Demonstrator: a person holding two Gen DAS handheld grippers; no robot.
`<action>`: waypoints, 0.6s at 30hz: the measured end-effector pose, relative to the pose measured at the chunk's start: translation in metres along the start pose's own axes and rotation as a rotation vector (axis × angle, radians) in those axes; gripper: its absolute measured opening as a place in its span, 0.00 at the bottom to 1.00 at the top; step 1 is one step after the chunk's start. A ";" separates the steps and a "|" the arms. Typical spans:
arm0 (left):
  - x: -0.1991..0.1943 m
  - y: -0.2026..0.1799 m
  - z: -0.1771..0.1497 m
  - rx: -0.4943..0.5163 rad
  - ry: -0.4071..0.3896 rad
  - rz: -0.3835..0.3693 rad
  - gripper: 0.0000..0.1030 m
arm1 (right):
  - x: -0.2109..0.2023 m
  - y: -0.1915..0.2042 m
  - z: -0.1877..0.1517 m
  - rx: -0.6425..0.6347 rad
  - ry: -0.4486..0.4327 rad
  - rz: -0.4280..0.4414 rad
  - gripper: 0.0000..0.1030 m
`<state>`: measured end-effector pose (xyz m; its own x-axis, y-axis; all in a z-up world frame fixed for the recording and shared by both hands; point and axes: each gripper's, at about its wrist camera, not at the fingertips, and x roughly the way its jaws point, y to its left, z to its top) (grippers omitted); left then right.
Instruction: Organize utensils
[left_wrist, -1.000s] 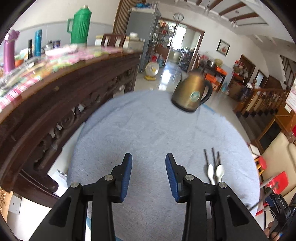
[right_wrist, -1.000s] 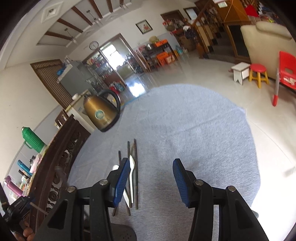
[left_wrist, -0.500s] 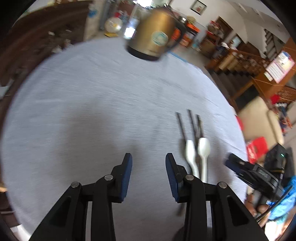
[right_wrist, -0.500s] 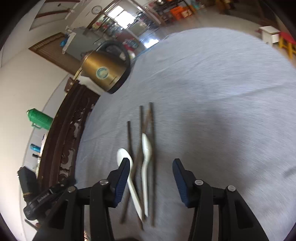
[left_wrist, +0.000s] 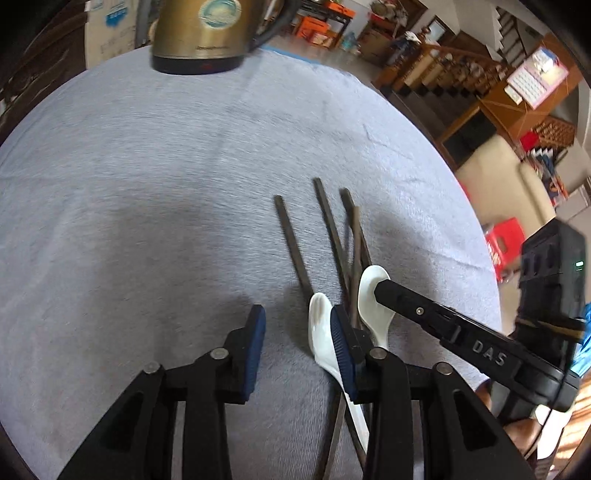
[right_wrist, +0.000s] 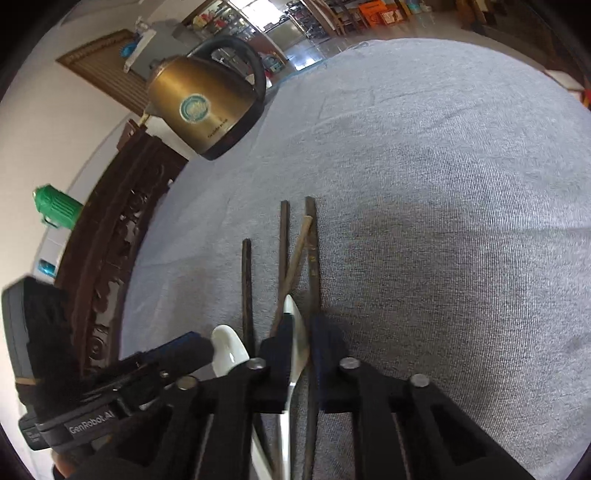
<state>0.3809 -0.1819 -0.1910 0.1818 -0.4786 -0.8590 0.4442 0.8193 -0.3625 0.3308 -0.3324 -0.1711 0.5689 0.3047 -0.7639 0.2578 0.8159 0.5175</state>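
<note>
Grasp step: our right gripper (right_wrist: 298, 363) has its fingers pinched on one white spoon (right_wrist: 295, 332), while our left gripper (left_wrist: 297, 343), closing on nothing, sits beside the other spoon (left_wrist: 319, 325); lifting it clear of the chopsticks (right_wrist: 284, 243) likely follows.

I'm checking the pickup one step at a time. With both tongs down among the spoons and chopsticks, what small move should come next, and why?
Probably lift the right tongs slightly. Their jaws look shut on a white spoon lying among the chopsticks, so a short raise should free it. The left tongs are closing over bare cloth beside the other spoon.
</note>
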 end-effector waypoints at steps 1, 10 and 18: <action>0.005 -0.002 0.000 0.009 0.009 0.007 0.15 | -0.002 -0.001 0.000 -0.005 -0.008 -0.003 0.04; -0.023 0.005 -0.009 0.005 -0.113 0.042 0.03 | -0.054 -0.020 -0.015 0.021 -0.153 -0.018 0.03; -0.089 0.037 -0.028 -0.120 -0.285 0.133 0.03 | -0.130 -0.026 -0.051 0.031 -0.404 -0.117 0.03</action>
<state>0.3568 -0.0999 -0.1382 0.4771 -0.4204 -0.7718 0.2969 0.9037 -0.3086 0.2102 -0.3678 -0.1051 0.7934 -0.0112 -0.6087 0.3587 0.8164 0.4525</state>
